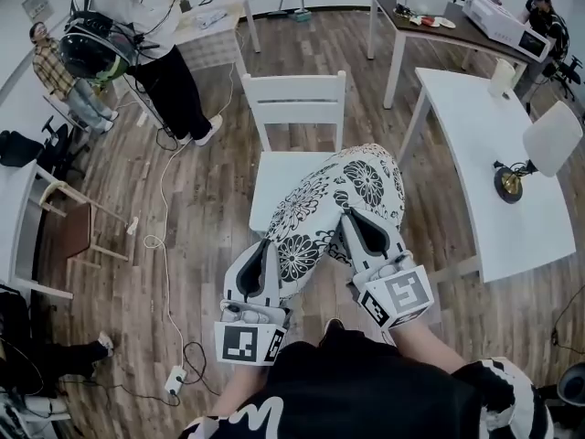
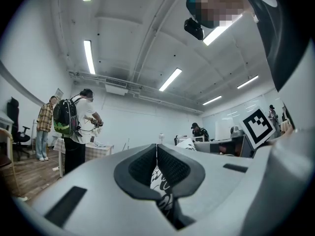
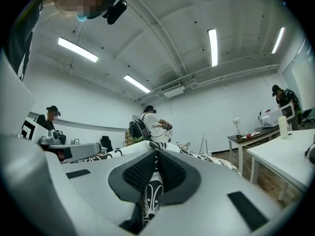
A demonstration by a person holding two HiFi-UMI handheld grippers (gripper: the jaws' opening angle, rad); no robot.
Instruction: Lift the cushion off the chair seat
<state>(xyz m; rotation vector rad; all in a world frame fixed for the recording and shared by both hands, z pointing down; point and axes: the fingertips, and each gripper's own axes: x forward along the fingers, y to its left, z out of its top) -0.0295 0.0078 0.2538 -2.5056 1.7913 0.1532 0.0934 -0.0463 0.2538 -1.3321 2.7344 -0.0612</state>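
A black-and-white flower-patterned cushion (image 1: 358, 186) hangs over the front of the white chair's seat (image 1: 272, 183); whether its far end still rests there I cannot tell. My left gripper (image 1: 267, 247) is shut on the cushion's near left edge. My right gripper (image 1: 351, 218) is shut on its near right part. In the left gripper view the patterned cushion fabric (image 2: 161, 182) is pinched in the left gripper (image 2: 157, 154). In the right gripper view the right gripper (image 3: 156, 162) clamps a fold of cushion fabric (image 3: 152, 196), and more of the cushion spreads beyond it.
The chair's slatted back (image 1: 294, 97) faces me. A white table (image 1: 516, 218) with a small lamp (image 1: 508, 183) stands at the right, another table (image 1: 430, 33) behind. A person with a backpack (image 1: 151, 35) stands at the back left. A cable (image 1: 164, 245) and a wooden frame (image 1: 82, 227) lie at the left.
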